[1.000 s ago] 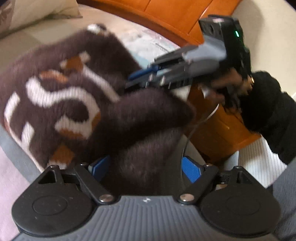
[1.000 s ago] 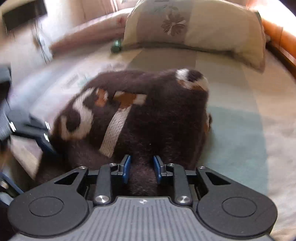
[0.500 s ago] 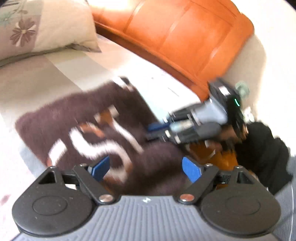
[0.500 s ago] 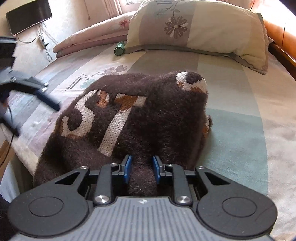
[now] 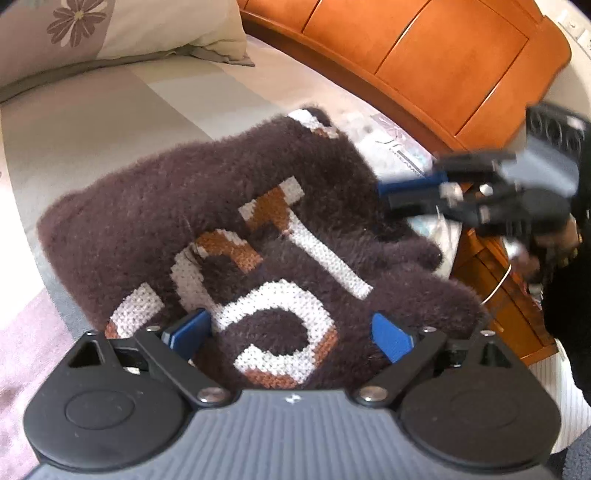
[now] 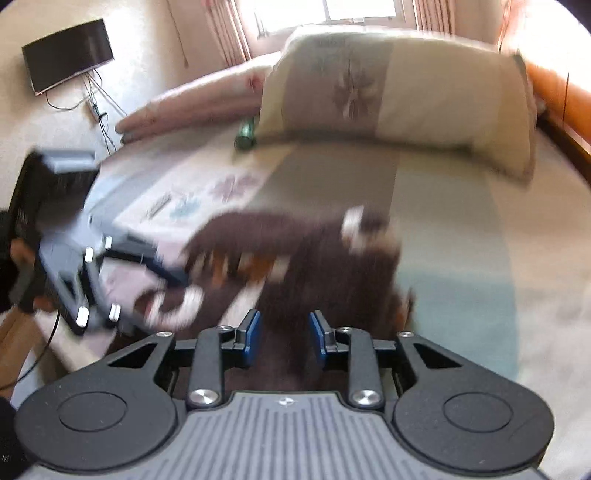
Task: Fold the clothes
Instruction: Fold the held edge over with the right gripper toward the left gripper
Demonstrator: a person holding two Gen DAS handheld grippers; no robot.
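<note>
Sweater (image 5: pixel 258 229) — dark brown, fuzzy, with white and orange lettering — lies bunched on the bed (image 5: pixel 74 122) below the pillow (image 5: pixel 122 29). Left wrist view reads the letters sharply and shows the left gripper (image 5: pixel 291 334) spread wide, jaws just opened, gripping nothing; the orange headboard (image 5: pixel 424 55) fills its background. Right wrist view, blurred, adds a wall-mounted screen (image 6: pixel 68 55) and shows the right gripper (image 6: pixel 284 338) narrow, jaws just easing apart, knit between them — contact unclear.

Dark brown fuzzy sweater (image 5: pixel 229 206) bears white and orange lettering; the far pillow (image 6: pixel 399 96) is beige with mauve flowers.
</note>
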